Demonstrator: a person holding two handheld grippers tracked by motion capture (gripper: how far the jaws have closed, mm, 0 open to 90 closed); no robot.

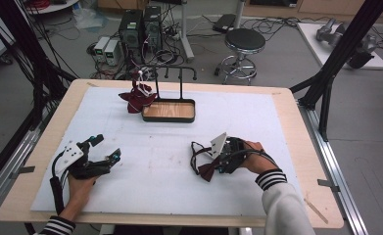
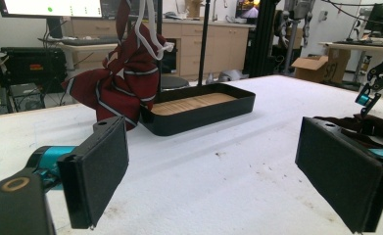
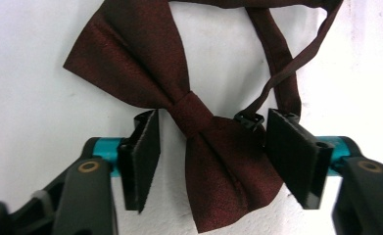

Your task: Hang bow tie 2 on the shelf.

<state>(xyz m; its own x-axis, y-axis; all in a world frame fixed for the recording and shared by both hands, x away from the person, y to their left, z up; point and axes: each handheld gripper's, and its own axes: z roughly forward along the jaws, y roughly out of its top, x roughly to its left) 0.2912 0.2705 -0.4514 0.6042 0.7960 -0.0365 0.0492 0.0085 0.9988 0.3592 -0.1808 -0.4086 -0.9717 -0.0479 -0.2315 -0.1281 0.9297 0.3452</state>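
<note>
Two bow ties: right hand-held gripper (image 3: 208,161) half-open around one (image 3: 179,103), left hand-held gripper (image 2: 228,171) wide open, empty.

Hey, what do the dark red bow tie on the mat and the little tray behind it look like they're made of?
The bow tie looks like woven fabric, perhaps satin or polyester: fine grain, faint sheen, soft pleats at the knot. The tray seems to have a matte black rim, metal or plastic, around a pale wood-grain floor.
</note>
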